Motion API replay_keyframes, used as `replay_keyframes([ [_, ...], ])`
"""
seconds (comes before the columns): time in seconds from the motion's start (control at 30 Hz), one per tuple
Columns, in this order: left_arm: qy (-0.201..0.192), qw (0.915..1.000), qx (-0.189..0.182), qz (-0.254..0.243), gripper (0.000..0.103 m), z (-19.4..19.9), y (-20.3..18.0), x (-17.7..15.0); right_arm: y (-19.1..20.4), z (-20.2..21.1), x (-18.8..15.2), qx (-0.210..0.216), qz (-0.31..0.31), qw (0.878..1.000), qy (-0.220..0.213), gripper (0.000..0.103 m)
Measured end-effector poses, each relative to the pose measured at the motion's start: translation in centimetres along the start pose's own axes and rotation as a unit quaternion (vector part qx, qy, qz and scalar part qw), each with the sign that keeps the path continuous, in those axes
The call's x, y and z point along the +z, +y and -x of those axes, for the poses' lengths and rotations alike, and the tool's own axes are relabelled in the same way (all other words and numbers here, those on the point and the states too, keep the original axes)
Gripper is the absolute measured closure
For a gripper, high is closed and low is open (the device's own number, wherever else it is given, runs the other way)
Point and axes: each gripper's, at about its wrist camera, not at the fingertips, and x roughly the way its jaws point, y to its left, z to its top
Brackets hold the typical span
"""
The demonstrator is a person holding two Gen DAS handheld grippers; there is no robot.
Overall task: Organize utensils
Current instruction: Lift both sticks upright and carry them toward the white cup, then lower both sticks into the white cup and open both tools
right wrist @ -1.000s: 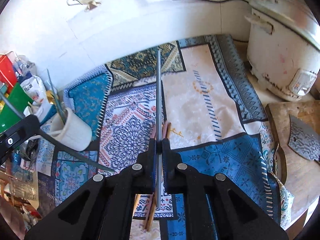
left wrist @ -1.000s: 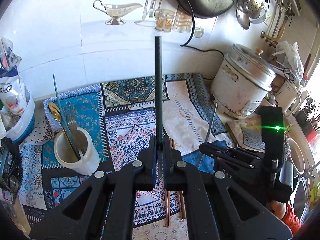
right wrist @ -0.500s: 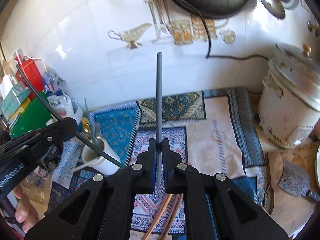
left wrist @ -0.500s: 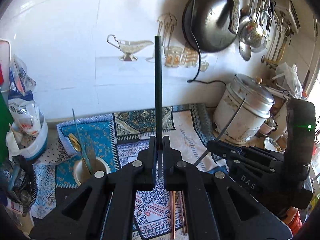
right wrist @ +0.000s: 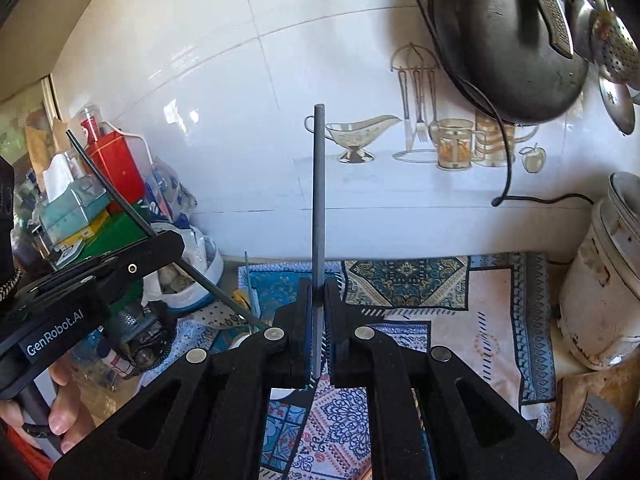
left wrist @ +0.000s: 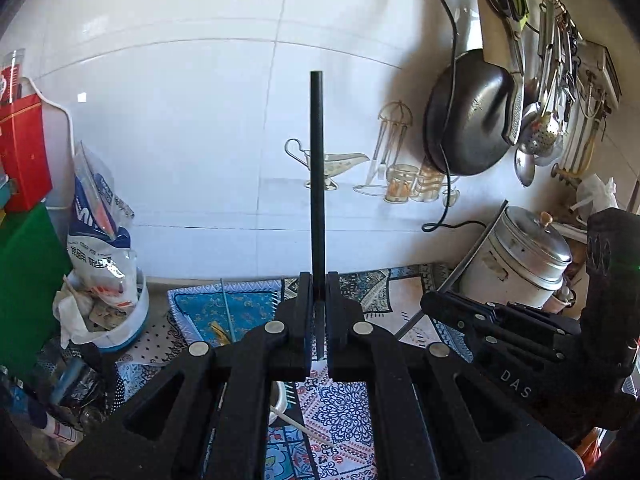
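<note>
The dark chopstick [left wrist: 317, 168] is clamped between the closed fingers of the left gripper [left wrist: 319, 296] and stands straight up out of them, its free tip against the white tiled wall [left wrist: 180, 140]. The grey chopstick [right wrist: 319, 200] is clamped the same way between the closed fingers of the right gripper [right wrist: 319, 300], pointing up along the fingers.

In the left wrist view, the right gripper [left wrist: 436, 300] appears to the right of the dark chopstick, with the grey chopstick [left wrist: 472, 256] slanting up from it in front of the rice cooker [left wrist: 520, 264]. In the right wrist view, the left gripper [right wrist: 168, 240] lies to the left of the grey chopstick, with the dark chopstick [right wrist: 116, 192] slanting through it. A hand [right wrist: 60, 412] holds that gripper's handle at the lower left.

Below and left of the dark chopstick, the white cup [left wrist: 280, 398] is mostly hidden behind the left gripper body; only part of its rim shows. A thin teal utensil [left wrist: 228, 308] rises above the cup region. The patterned cloth [right wrist: 460, 320] covers the worktop beneath both grippers.

To the right of the dark chopstick a black wok [left wrist: 468, 120] hangs on the wall, with a colander ladle [left wrist: 540, 140] beside it. To the left stand a plastic bag [left wrist: 100, 240] and a red box [left wrist: 24, 152].
</note>
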Motion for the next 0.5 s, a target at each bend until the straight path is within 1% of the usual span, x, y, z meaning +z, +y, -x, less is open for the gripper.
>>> replay_keyframes([
  [0.17,0.004,0.9996,0.02,0.022,0.1,-0.1,2.7,-0.1,2.1,-1.6,0.5,0.024,0.015,1.0,0.004,0.098],
  [0.27,0.013,0.9988,0.033,0.035,0.1,-0.5,4.3,-0.7,3.2,-3.0,0.5,0.035,0.023,0.999,0.013,0.098],
  [0.5,0.039,0.9961,0.058,0.054,0.1,-2.3,7.3,-2.2,4.6,-6.4,0.0,0.046,0.033,0.997,0.043,0.098],
])
